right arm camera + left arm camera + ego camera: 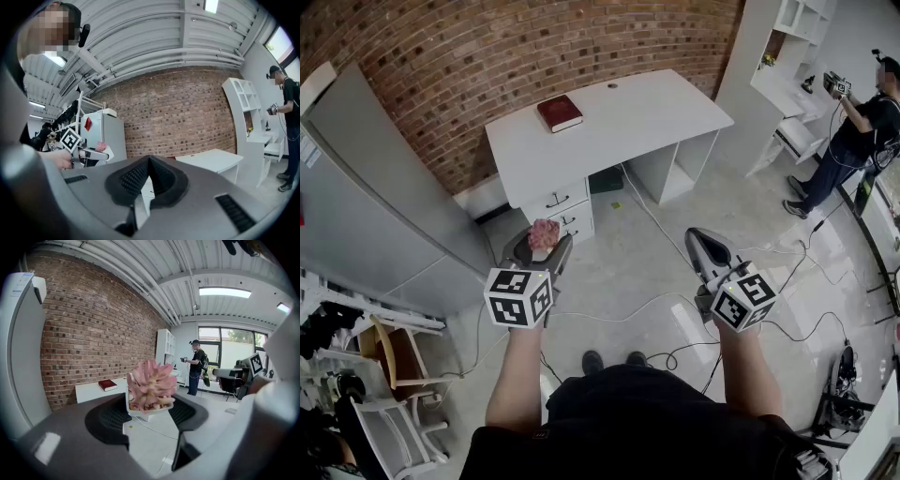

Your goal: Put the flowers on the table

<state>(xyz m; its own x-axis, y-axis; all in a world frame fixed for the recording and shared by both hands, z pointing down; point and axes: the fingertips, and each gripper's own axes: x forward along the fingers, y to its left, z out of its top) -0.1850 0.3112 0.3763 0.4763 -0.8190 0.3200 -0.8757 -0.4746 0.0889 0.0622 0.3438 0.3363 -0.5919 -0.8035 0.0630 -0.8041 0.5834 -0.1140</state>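
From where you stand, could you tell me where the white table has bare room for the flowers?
The table is bare from the red book rightward to its right corner, and along the front edge above the drawers. Only the left rear, around the book, is occupied.

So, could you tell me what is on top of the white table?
A dark red book lies on the table near the brick wall; the patch beneath it is covered.

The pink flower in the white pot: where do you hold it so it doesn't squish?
Hold the white pot by its two opposite sides, under the pink flower, coming in level from the side, as the left gripper does. The petals spread wider than the pot and stick up, so grabbing from above could crush them.
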